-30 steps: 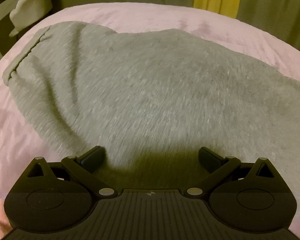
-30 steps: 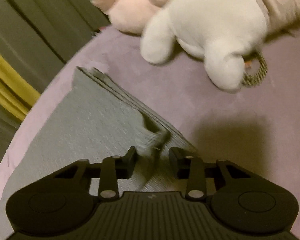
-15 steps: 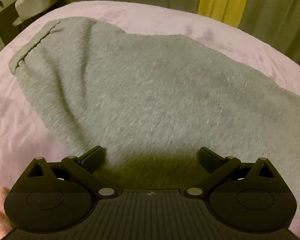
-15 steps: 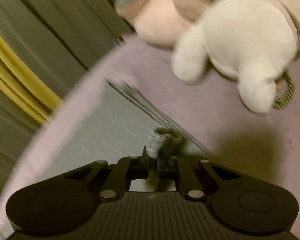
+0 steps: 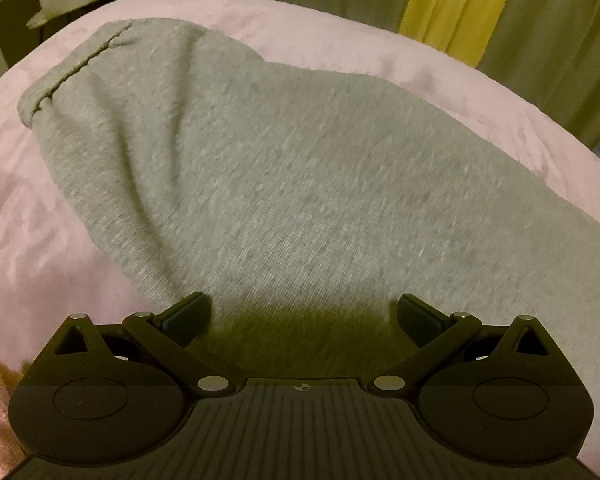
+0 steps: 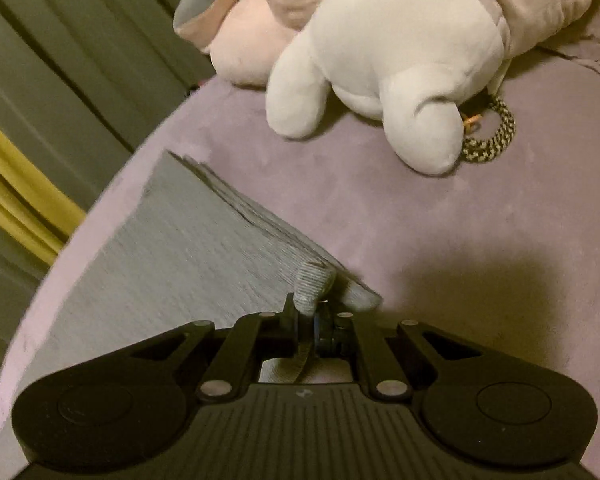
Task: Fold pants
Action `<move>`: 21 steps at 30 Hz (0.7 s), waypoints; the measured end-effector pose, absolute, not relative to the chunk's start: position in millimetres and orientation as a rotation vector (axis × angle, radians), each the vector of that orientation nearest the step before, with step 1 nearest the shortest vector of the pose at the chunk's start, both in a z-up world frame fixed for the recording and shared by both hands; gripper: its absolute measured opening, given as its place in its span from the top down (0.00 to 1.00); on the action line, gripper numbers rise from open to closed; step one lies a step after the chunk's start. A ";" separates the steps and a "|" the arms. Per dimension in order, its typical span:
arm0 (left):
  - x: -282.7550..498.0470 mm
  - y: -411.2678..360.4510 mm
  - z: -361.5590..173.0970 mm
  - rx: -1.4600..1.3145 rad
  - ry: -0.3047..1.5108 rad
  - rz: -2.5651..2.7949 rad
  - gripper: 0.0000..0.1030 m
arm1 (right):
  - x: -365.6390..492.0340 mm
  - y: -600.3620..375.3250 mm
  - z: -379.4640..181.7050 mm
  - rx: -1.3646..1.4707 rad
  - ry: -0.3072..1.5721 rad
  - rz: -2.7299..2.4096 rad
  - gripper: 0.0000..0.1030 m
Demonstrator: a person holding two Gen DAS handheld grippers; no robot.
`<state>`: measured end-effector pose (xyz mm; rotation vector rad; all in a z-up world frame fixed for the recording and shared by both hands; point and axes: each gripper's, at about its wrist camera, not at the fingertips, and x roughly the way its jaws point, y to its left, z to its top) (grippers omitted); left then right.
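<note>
Grey knit pants [image 5: 284, 184] lie spread on a pink bedspread [image 5: 40, 220], with a stitched hem [image 5: 72, 68] at the far left. My left gripper [image 5: 304, 312] is open just above the cloth, its jaws wide apart and empty. In the right wrist view the pants [image 6: 172, 264] lie flat with a ribbed band [image 6: 260, 216] along their right edge. My right gripper [image 6: 314, 320] is shut on a pinched fold of that band [image 6: 310, 284], which sticks up between the jaws.
A white plush toy [image 6: 384, 52] and a pink one [image 6: 244, 44] lie on the bed beyond the right gripper, with a braided ring [image 6: 496, 128] beside them. Green and yellow curtains [image 5: 452, 4] hang behind the bed. A dresser [image 5: 0, 4] stands at the far left.
My right gripper went from open around the band's edge to shut on it. The left gripper stayed open and drifted over the pants, the hem shifting rightward in view.
</note>
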<state>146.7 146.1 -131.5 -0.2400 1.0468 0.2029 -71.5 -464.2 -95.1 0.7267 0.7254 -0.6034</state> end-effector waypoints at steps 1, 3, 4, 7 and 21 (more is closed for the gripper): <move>146.6 145.4 -132.1 -0.237 1.048 0.203 0.00 | -71.2 -462.2 -89.5 0.709 0.714 -0.595 0.94; 147.1 144.0 -133.9 -0.227 1.049 0.205 0.00 | -71.0 -461.2 -85.8 0.695 0.698 -0.581 0.94; 147.4 143.4 -134.2 -0.222 1.049 0.206 0.00 | -71.0 -460.7 -87.6 0.690 0.704 -0.586 0.94; 148.9 142.5 -136.2 -0.207 1.058 0.207 0.00 | -65.5 -463.6 -107.5 0.611 0.786 -0.608 0.92; 150.1 141.0 -141.8 -0.166 1.069 0.213 0.00 | -81.4 -455.9 -109.5 0.730 0.770 -0.642 0.31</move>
